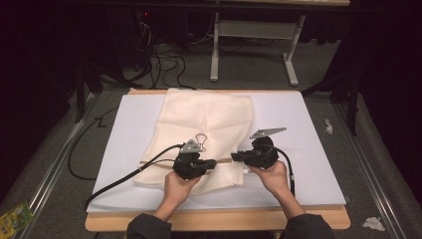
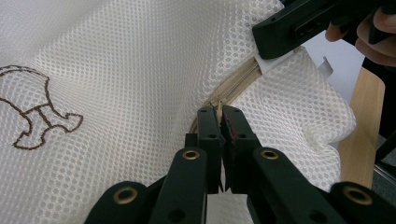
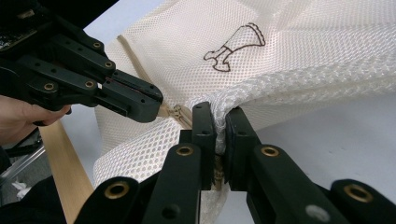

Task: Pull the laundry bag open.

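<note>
A cream mesh bag [image 1: 204, 119] lies on the white tabletop, with a brown stitched outline figure [image 3: 236, 46] on it. Its tan zipper [image 2: 233, 86] runs along the near edge. My left gripper [image 2: 219, 112] is shut on the zipper, at what looks like the pull, seen from the side as the left gripper [image 3: 140, 100]. Facing it, my right gripper [image 3: 219, 109] is shut on a bunched fold of the mesh at the zipper's end. From above, the left gripper [image 1: 213, 163] and right gripper [image 1: 235, 158] almost meet tip to tip.
The white tabletop [image 1: 298, 149] has a wooden front edge [image 1: 224, 219]. A black cable [image 1: 124, 177] trails left off the table. A white-legged frame [image 1: 254, 30] stands behind. Crumpled paper [image 1: 374, 223] and a yellow-green packet [image 1: 15, 216] lie on the floor.
</note>
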`<state>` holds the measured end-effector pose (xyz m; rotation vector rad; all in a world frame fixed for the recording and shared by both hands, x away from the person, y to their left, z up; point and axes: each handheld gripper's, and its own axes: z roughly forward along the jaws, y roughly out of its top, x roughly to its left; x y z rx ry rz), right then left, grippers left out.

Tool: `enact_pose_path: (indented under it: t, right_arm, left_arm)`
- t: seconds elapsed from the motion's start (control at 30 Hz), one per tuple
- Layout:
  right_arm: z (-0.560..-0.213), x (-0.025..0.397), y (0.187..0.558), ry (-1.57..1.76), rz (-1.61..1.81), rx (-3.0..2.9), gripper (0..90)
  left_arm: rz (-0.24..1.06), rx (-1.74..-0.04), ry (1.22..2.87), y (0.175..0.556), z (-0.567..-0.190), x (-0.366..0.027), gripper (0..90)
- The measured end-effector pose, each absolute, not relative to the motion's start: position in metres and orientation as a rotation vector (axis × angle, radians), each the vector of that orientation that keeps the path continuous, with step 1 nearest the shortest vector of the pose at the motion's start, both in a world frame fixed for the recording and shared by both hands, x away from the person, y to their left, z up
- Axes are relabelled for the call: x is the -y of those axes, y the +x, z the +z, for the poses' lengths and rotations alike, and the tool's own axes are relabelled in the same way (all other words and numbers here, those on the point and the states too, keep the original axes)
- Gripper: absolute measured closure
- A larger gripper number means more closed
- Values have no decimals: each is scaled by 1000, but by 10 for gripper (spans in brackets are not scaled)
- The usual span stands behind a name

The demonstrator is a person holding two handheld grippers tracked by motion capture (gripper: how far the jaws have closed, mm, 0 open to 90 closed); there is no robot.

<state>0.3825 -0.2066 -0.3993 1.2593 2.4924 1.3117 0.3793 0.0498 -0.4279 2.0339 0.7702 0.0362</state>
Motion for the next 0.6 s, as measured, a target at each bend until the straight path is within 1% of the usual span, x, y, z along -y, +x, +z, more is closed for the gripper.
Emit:
enact_pose_path:
  t: [0.33,0.47,0.6]
  right_arm:
    - [-400,210,381,1251,1320,-2491,862]
    - [-400,210,380,1245,1321,-2495,861]
    - [-402,211,379,1242,1315,-2496,862]
  left_arm:
    - [32,-771,2031,380,-428,-50,872]
    - [55,-765,2058,378,-430,-49,872]
    - [45,-766,2062,378,-433,-48,872]
